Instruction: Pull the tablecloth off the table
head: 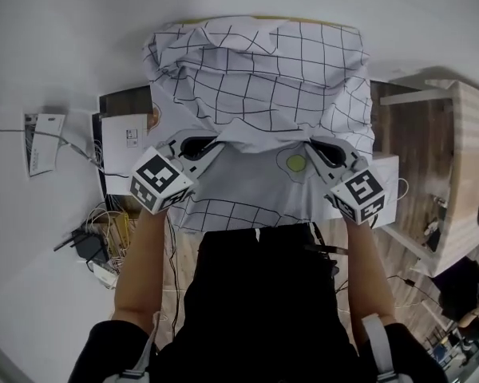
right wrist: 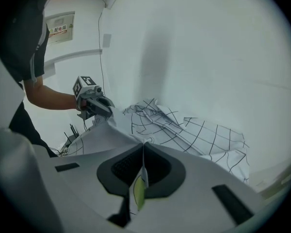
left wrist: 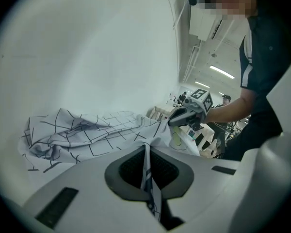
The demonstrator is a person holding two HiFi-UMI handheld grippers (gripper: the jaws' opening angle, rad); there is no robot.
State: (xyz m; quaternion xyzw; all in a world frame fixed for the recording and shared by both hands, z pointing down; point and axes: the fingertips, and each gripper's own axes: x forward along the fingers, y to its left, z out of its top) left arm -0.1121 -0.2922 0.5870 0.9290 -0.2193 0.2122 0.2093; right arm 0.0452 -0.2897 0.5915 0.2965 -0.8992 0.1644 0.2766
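A white tablecloth (head: 255, 78) with a black grid lies bunched and rumpled over the small table, its near edge lifted toward the person. My left gripper (head: 215, 145) is shut on the cloth's near left edge; a fold of cloth (left wrist: 146, 166) runs pinched between its jaws. My right gripper (head: 310, 146) is shut on the near right edge, beside a yellow-green spot (head: 296, 163) printed on the cloth. That fold (right wrist: 141, 178) shows clamped in the right gripper view. Each gripper also appears in the other's view: the right gripper (left wrist: 177, 122), the left gripper (right wrist: 104, 109).
A wooden bench or shelf (head: 443, 174) stands to the right. A white box (head: 383, 186) sits just right of the table. Cables, a power strip (head: 96, 250) and papers (head: 41, 142) lie on the floor at the left. White wall is behind the table.
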